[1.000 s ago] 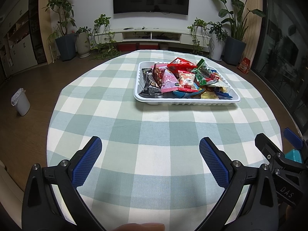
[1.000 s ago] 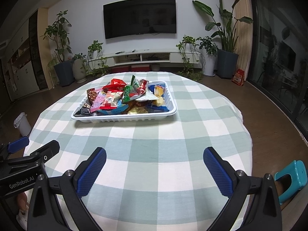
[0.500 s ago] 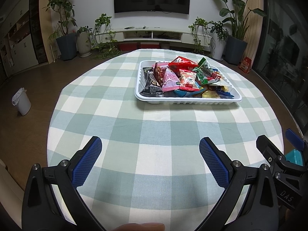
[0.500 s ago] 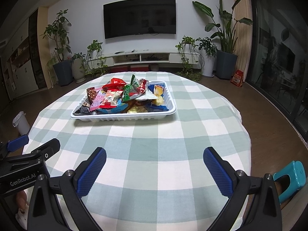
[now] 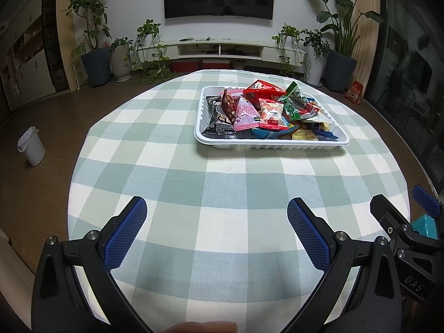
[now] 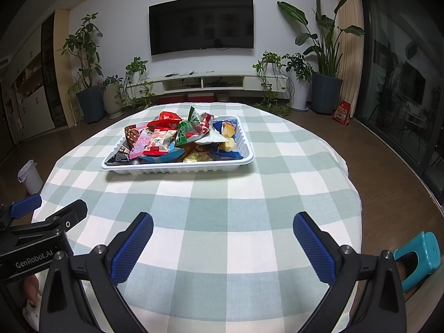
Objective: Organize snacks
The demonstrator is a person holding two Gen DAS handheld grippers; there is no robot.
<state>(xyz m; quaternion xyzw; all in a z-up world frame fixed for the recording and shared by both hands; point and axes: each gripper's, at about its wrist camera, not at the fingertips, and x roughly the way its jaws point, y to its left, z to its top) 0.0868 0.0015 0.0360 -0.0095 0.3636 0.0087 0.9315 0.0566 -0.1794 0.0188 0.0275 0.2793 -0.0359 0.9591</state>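
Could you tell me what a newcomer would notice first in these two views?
A white tray heaped with bright snack packets sits on the far half of the green-checked tablecloth. Nearer, the left gripper and right gripper hover open and empty.

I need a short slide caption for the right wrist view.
Open right tool above checkered tablecloth, facing white tray piled with snack packets.

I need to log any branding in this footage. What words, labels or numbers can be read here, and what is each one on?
"GenRobot.AI": on the side of the left tool, seen from the right wrist view.
"DAS": on the body of the right tool, seen from the left wrist view.
Snack packets in the white tray: printing too small and blurred to read.
Red bag on the floor: print unreadable.
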